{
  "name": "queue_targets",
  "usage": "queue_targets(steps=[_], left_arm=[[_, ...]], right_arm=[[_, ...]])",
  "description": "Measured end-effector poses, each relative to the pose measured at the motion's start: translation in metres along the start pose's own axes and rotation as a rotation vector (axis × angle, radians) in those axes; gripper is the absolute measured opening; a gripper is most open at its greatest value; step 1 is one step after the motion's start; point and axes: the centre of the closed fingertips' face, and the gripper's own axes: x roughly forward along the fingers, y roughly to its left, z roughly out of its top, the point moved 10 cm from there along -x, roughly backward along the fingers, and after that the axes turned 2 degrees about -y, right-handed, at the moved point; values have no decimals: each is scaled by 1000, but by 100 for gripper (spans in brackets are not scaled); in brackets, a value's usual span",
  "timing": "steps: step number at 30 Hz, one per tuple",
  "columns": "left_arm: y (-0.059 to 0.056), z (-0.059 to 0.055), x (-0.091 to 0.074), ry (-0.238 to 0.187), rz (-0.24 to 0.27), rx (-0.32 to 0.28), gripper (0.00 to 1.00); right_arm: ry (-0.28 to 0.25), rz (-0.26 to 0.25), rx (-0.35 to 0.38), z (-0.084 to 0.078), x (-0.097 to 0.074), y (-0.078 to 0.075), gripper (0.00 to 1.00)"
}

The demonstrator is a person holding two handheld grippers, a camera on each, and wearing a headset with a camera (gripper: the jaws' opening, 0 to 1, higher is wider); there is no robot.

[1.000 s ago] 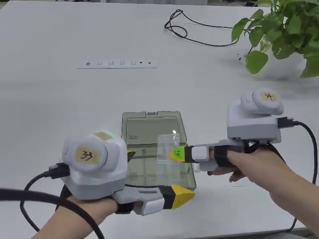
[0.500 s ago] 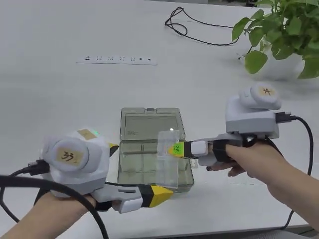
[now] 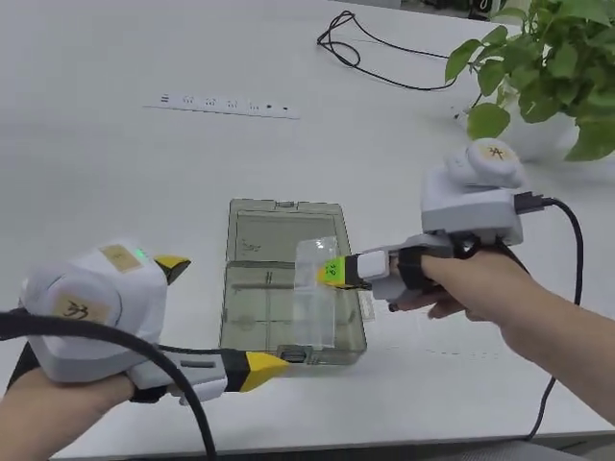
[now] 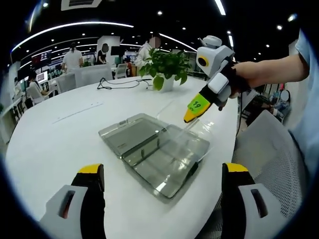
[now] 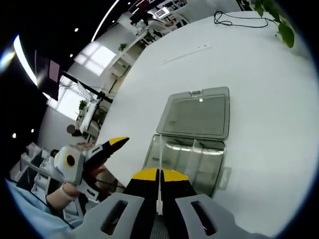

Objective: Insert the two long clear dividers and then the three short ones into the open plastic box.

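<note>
In right gripper view, tongs (image 5: 159,173) clamp divider (image 5: 160,149) edge-on.

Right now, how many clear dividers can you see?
1: a clear divider pinched in the right gripper over the open box. Others inside the box may be too clear to spot.

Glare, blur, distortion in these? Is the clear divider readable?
Head view: even light, soft shadows; the clear divider reads faintly over the box. Left gripper view: fisheye bows the table edge; bright ceiling strips against a dark background. Right gripper view: divider is edge-on, a thin line; small light glint on the box lid.
</note>
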Motion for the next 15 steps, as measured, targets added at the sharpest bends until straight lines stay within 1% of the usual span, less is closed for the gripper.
queue_targets(steps=[4, 7, 8, 10, 12, 15], left_arm=[[2, -3, -1, -17, 9, -4, 98], [3, -5, -2, -28, 12, -13, 98], [3, -6, -2, -29, 10, -16, 98], [2, -7, -2, -31, 9, -13, 98], [2, -8, -2, -32, 7, -14, 97], [2, -10, -3, -34, 8, -14, 97]], right_arm=[[30, -21, 7, 1, 2, 4, 2], [52, -36, 30, 7, 4, 1, 2], [63, -41, 35, 8, 4, 1, 2], [113, -71, 40, 9, 7, 0, 2], [124, -94, 56, 11, 11, -1, 2], [132, -98, 85, 16, 15, 0, 2]])
